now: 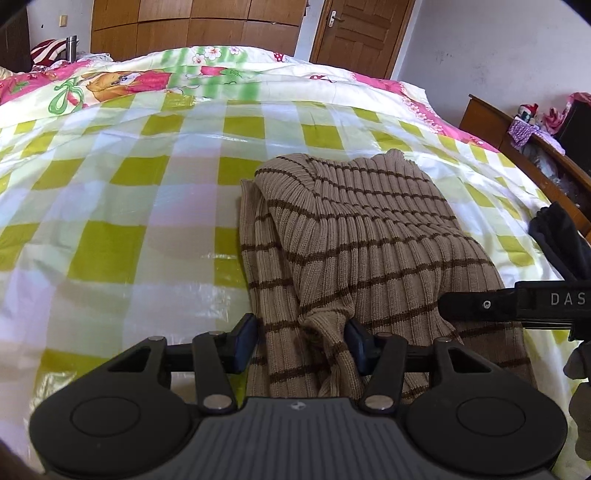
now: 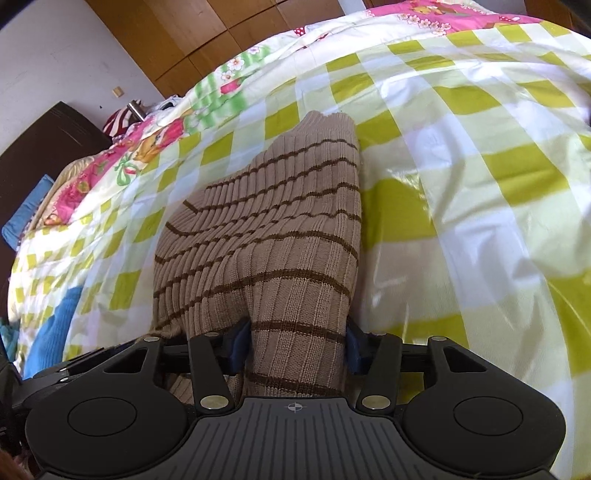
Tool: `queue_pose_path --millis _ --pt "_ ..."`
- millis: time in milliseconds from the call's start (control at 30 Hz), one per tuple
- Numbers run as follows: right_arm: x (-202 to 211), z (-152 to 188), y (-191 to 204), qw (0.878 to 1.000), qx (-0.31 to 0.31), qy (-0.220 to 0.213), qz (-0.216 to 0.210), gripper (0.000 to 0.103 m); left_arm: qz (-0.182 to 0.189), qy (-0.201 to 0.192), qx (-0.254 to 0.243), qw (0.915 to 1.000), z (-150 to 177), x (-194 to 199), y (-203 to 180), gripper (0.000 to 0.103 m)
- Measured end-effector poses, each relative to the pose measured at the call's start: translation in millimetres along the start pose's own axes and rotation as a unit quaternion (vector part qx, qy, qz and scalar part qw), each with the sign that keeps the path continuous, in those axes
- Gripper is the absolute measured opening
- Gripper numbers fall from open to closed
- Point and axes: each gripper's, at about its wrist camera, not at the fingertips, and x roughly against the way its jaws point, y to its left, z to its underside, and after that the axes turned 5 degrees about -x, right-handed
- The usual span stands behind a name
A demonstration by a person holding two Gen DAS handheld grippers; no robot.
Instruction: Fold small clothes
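Right gripper (image 2: 295, 349) sits low over the bed (image 2: 461, 184), blue pads either side of a raised fold of the striped tan sweater (image 2: 273, 229). The sweater runs away from the gripper across the green-checked sheet; a blue cloth (image 2: 55, 325) lies left of the sweater.

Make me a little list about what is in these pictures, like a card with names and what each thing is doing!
Garment: tan ribbed knit sweater with thin brown stripes, bunched, partly folded
Surface: glossy green-and-white checked bed cover, sweater lies on it
Left gripper: fingers wide apart, sweater's near edge between them, grip unclear
Right gripper: fingers wide apart, sweater fabric between them, grip unclear
Background: brown wooden wardrobe, brown wooden door
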Motion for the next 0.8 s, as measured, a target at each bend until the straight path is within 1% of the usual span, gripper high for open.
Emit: queue_pose_path --millis 67,133,200,267,367,467,567,700,767,800 --pt "4 -1 2 1.0 0.004 0.001 0.005 0.051 -0.004 0.005 -0.001 1.0 1 5 -2 0.066" --pt "20 5 4 1.0 0.008 -0.014 0.009 0.052 -0.012 0.005 -0.007 0.9999 7 13 -5 0.066" --pt "39 14 7 0.999 0.03 -0.035 0.02 0.052 -0.019 0.008 -0.008 0.9997 14 20 -7 0.066" --pt "54 25 11 0.997 0.05 -0.045 0.033 0.052 -0.036 0.005 -0.017 0.9992 21 27 -12 0.067" --pt "64 45 19 0.995 0.082 -0.039 0.035 0.052 -0.056 -0.005 -0.039 0.9977 30 39 -22 0.067" --pt "60 63 28 0.992 0.111 -0.026 0.045 0.052 -0.078 -0.014 -0.06 0.995 37 52 -31 0.068" --pt "62 74 31 0.991 0.115 -0.032 0.054 0.053 -0.099 -0.033 -0.078 0.9914 44 66 -37 0.071" --pt "73 81 30 0.992 0.107 -0.042 0.046 0.053 -0.114 -0.053 -0.088 0.9882 52 80 -44 0.074" --pt "77 85 30 0.992 0.106 -0.046 0.048 0.053 -0.127 -0.059 -0.096 0.9855 55 83 -49 0.081" --pt "78 87 30 0.992 0.104 -0.045 0.047 0.053 -0.13 -0.063 -0.098 0.9846 57 85 -52 0.082"
